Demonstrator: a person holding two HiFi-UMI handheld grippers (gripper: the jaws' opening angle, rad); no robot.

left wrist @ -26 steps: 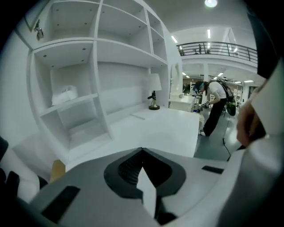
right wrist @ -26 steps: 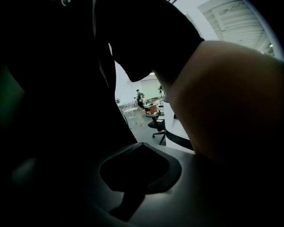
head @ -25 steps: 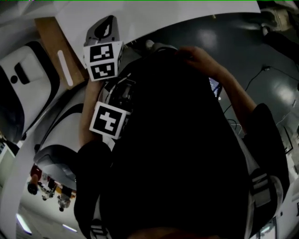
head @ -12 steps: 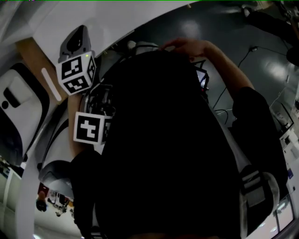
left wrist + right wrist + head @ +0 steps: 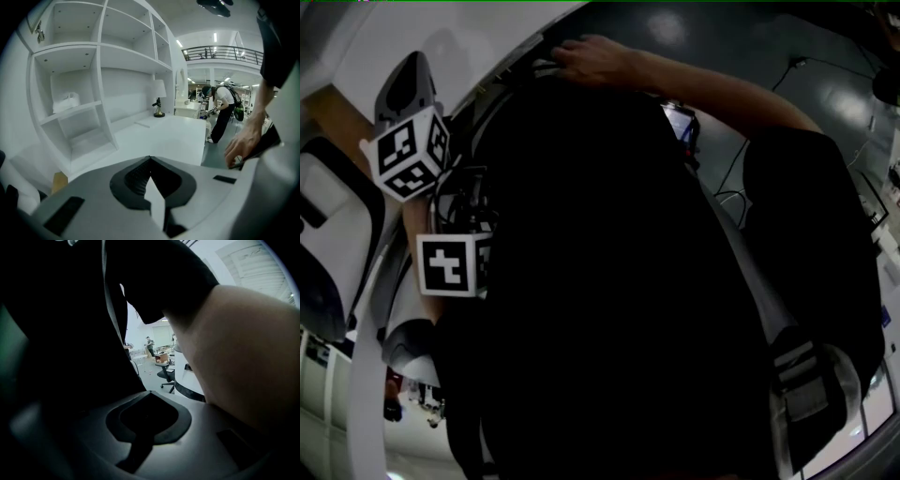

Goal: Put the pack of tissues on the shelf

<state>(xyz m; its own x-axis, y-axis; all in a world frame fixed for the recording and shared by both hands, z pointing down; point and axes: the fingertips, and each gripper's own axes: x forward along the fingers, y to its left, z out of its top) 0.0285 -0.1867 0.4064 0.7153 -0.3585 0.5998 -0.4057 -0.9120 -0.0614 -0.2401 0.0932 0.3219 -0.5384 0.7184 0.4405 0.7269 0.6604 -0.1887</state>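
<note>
In the left gripper view a white shelf unit (image 5: 101, 51) fills the left half. A soft white pack (image 5: 65, 101), the tissues by the look of it, lies on a shelf board in a left compartment, far from both grippers. My left gripper (image 5: 150, 158) is shut with nothing in it and points at the white counter (image 5: 154, 136) below the shelves. My right gripper (image 5: 147, 394) is shut and empty too, pressed close to dark clothing and a bare arm (image 5: 243, 348). In the head view two marker cubes (image 5: 408, 155) (image 5: 450, 265) hang at the left beside the person's dark torso.
A small table lamp (image 5: 158, 93) stands at the counter's far end. A hand (image 5: 243, 143) reaches in at the right of the left gripper view. Another person (image 5: 224, 110) stands farther off. An office chair (image 5: 166, 373) and desks lie beyond the right gripper.
In the head view both marker cubes have drifted left. The person's raised hand has moved to the top of the frame. Neither gripper took hold of anything.
</note>
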